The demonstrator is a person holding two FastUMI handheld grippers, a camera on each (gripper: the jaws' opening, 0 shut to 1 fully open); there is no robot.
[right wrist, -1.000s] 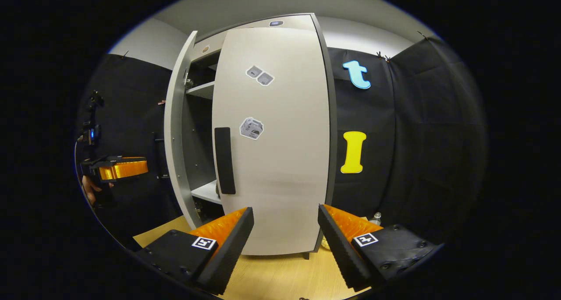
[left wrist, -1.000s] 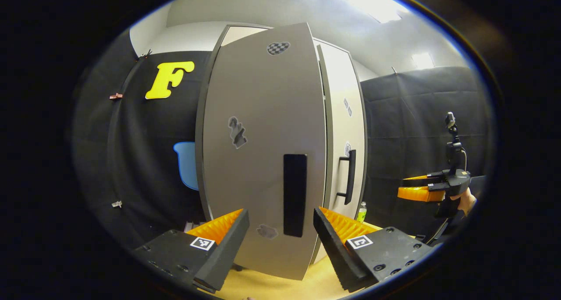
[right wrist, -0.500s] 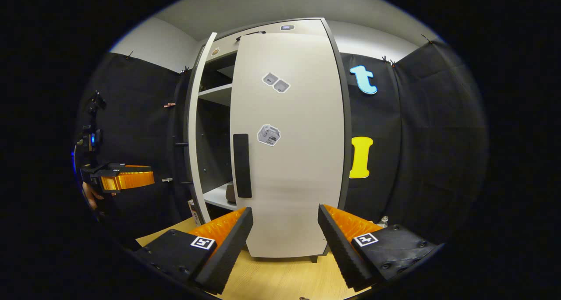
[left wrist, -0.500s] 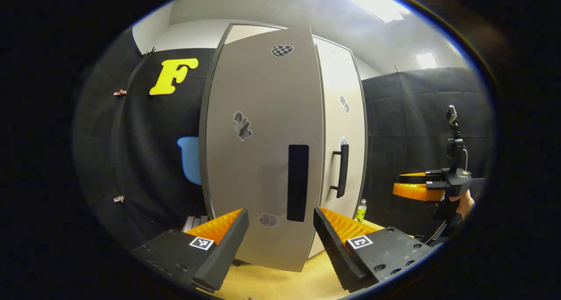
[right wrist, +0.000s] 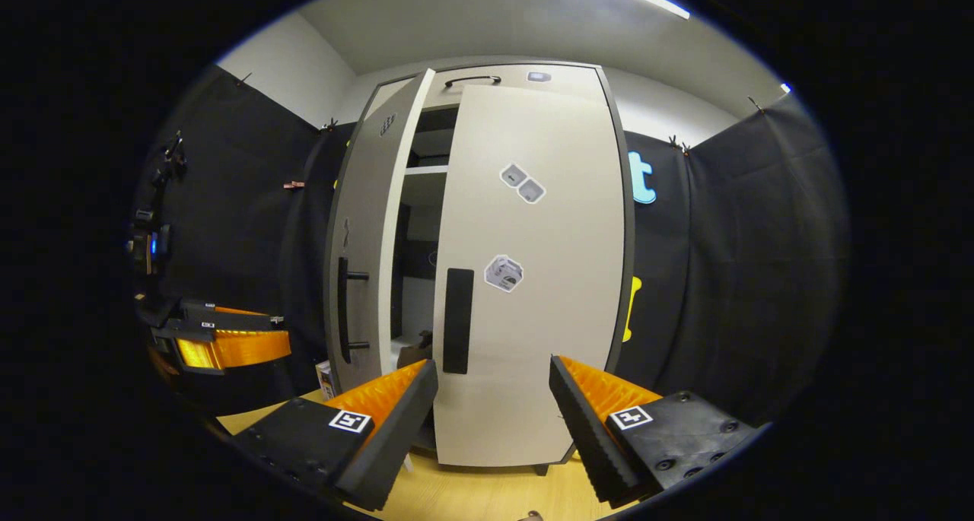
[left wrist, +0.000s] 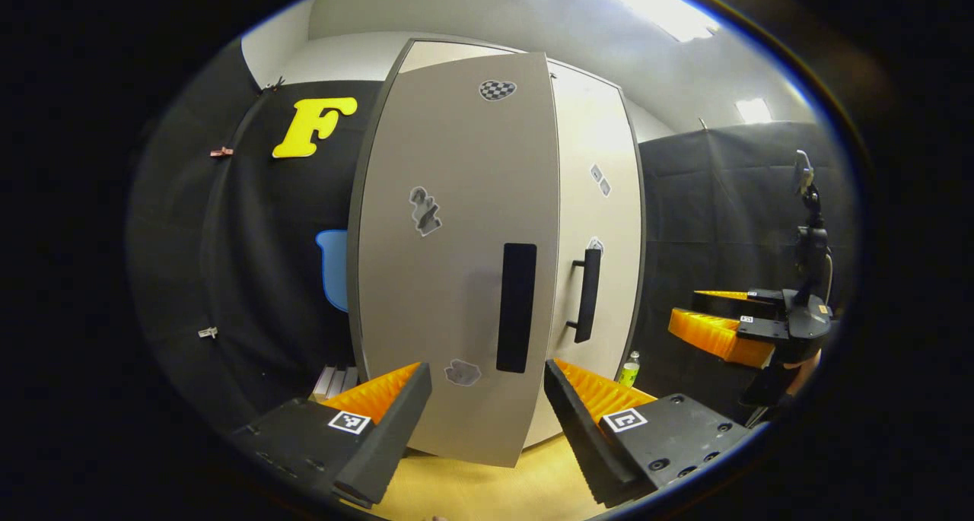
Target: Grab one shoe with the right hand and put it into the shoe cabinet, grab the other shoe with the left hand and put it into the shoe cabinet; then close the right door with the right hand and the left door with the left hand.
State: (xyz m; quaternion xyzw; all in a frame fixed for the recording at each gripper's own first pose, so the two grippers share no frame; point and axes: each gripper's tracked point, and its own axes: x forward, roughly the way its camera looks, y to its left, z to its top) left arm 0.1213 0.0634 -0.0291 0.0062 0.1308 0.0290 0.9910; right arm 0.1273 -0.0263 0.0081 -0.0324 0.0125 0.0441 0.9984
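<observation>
Pale grey left cabinet door [left wrist: 456, 262], tall axis upright, is standing ajar dead ahead of our left tool [left wrist: 487, 407], jaws spread, empty; right tool [right wrist: 493, 411] likewise released, we are noting.

Pale shoe cabinet [right wrist: 533, 293], both doors [left wrist: 456, 262] ajar.

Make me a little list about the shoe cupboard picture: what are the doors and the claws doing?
right door: nearly shut, a gap remains
left door: partly open
gap between doors: shelves visible inside
shoe: dark shape low in the gap, too unclear to confirm
left claw: open, empty, facing left door
right claw: open, empty, facing right door
floor: light wood
</observation>
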